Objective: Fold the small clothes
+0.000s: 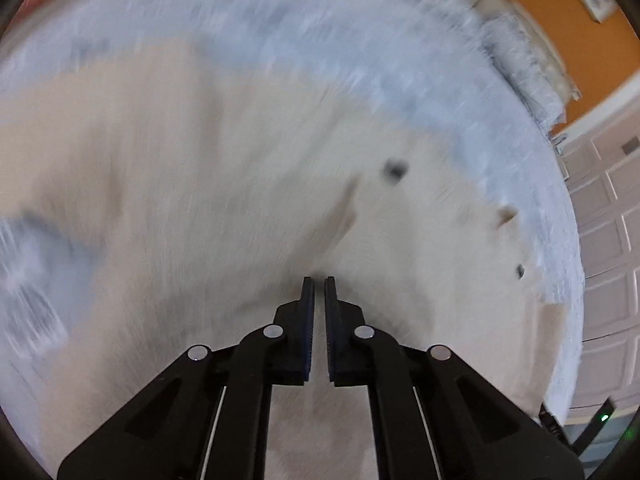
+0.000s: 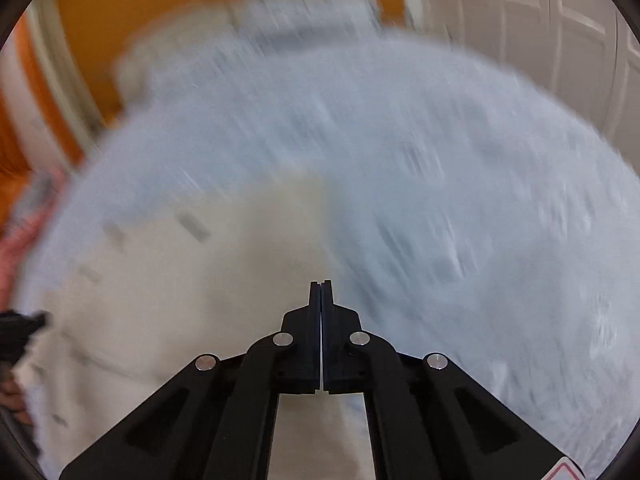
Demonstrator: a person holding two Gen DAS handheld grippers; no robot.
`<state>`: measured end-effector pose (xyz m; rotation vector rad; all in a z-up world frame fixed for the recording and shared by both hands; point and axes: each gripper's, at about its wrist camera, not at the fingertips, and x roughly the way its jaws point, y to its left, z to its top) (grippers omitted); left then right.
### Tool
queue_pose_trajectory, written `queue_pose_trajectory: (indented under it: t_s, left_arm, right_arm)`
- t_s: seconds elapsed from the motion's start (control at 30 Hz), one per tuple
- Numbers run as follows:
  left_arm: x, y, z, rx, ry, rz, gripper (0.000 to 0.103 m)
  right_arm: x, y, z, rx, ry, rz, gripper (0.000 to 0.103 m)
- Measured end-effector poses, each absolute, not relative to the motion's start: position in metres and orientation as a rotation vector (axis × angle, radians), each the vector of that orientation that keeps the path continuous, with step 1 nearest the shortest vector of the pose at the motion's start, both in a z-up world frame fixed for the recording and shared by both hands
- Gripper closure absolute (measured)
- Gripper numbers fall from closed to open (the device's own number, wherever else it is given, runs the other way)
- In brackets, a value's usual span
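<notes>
A cream garment [image 1: 208, 208] with small dark buttons lies spread on a pale blue bedspread [image 1: 320, 40]; both views are motion-blurred. My left gripper [image 1: 319, 280] is over the garment, its jaws nearly closed with a thin gap and nothing visible between them. In the right wrist view the same garment [image 2: 180, 280] lies at the lower left on the bedspread [image 2: 440, 180]. My right gripper [image 2: 321, 283] is shut with its jaws pressed together above the garment's right edge. The left gripper [image 2: 20, 328] shows at the far left edge.
An orange wall [image 1: 568, 32] and white panelled doors [image 1: 608, 220] stand beyond the bed. A folded pale cloth [image 1: 520, 52] lies at the bed's far edge. Pink fabric [image 2: 20, 240] shows at the left of the bed.
</notes>
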<state>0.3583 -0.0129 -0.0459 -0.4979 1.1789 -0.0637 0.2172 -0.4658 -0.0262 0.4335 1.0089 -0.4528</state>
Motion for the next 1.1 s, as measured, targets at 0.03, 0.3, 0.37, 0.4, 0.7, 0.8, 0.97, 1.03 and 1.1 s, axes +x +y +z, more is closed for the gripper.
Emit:
queue_pose_trajectory:
  t_s: [0.03,0.3,0.37,0.4,0.7,0.8,0.97,1.03,1.1]
  left_arm:
    - [0.354,-0.011,-0.043,-0.545,1.148,-0.082,0.097]
    - [0.379,-0.023,-0.048,-0.640,1.153,-0.089,0.041]
    - [0.391,-0.023,-0.052,-0.653,1.180,-0.125,0.092]
    - [0.384,-0.021,-0.047,-0.683,1.161,-0.156,0.094]
    - [0.369,0.022,-0.068,-0.681,1.127,-0.137,0.092]
    - [0.353,0.042,-0.045,-0.742,1.082,-0.158,0.081]
    - [0.311,0.138,-0.011,-0.723,0.963,0.080,0.040]
    - [0.301,0.203,-0.016,-0.737,0.980,0.251,0.040]
    - [0.289,0.258,-0.022,-0.784,0.976,0.397,0.040]
  right_arm:
    - [0.210,-0.468,-0.023,0.482,0.981,-0.442,0.103]
    - [0.234,-0.445,0.017,0.408,0.873,-0.344,0.042]
    - [0.241,-0.448,0.008,0.439,0.905,-0.354,0.042]
    - [0.240,-0.449,0.008,0.457,0.903,-0.359,0.045]
    - [0.255,-0.428,-0.047,0.420,1.091,-0.264,0.103]
    - [0.249,-0.426,-0.027,0.457,1.055,-0.301,0.103]
    - [0.210,-0.371,0.025,0.330,0.961,-0.236,0.086]
    - [0.193,-0.346,0.026,0.262,0.977,-0.229,0.075]
    - [0.169,-0.313,0.021,0.173,0.996,-0.210,0.069]
